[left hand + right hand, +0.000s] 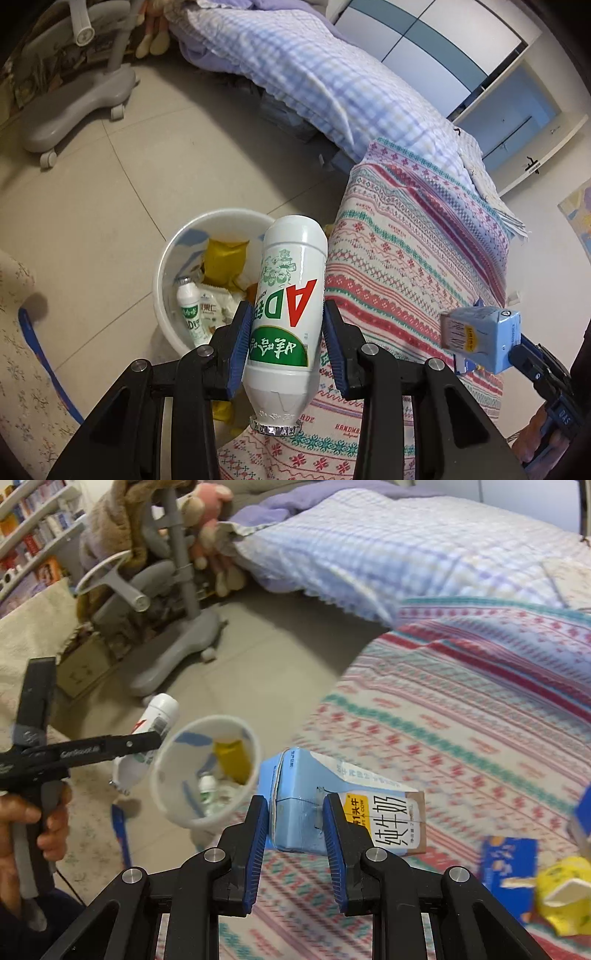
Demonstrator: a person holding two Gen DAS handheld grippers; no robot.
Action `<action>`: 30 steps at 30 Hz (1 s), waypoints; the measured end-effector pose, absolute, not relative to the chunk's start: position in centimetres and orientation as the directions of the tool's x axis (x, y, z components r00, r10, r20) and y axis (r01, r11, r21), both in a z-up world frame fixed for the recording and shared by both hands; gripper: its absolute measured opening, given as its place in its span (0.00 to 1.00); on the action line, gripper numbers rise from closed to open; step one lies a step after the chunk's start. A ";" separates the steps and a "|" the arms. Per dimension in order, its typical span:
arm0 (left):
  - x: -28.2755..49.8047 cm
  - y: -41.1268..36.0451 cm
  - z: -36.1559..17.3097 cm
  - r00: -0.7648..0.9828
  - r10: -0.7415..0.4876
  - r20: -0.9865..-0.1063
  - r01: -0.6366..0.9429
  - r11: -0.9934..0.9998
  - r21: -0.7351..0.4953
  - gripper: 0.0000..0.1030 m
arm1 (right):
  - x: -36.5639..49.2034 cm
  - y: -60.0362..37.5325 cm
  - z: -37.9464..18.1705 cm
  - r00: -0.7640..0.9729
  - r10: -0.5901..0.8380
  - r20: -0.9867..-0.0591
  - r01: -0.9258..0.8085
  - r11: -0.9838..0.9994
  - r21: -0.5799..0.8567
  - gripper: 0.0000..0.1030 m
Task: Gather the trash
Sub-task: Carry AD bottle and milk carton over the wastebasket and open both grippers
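My left gripper (286, 332) is shut on a white AD milk bottle (288, 295), held cap-down beside and just above the white trash bin (162, 273) on the floor. The bin holds a small bottle (190, 314), yellow wrappers and a snack packet. My right gripper (295, 819) is shut on a light blue milk carton (306, 808) above the patterned bedspread (461, 738). In the right wrist view the bin (162, 771) sits left of the carton, with the left gripper (147, 740) and bottle (159, 712) beside it. The carton also shows in the left wrist view (484, 338).
A blue packet (509, 867) and a yellow crumpled carton (565, 893) lie on the bedspread at right. A grey chair base (74, 107) stands on the tiled floor. A checked quilt (314, 74) covers the bed. A floral cloth (18, 350) lies left of the bin.
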State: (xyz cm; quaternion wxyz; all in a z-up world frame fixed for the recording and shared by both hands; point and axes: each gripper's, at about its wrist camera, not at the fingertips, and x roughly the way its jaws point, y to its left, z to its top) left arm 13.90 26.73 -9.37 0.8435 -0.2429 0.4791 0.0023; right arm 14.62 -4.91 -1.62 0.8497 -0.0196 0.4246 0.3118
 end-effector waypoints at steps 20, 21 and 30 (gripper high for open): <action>15.2 29.7 -11.6 0.523 -0.233 -0.820 -0.318 0.839 -0.441 0.39 | 15.4 7.8 -5.9 0.290 0.752 -0.592 -0.590 0.628 0.507 0.26; 15.4 29.7 -11.7 0.523 -0.231 -0.821 -0.319 0.840 -0.440 0.39 | 15.9 8.5 -6.4 0.285 0.759 -0.586 -0.571 0.625 0.532 0.26; 16.8 29.5 -13.1 0.491 -0.249 -0.835 -0.318 0.841 -0.438 0.41 | 19.1 10.7 -9.9 0.283 0.730 -0.622 -0.418 0.678 0.605 0.27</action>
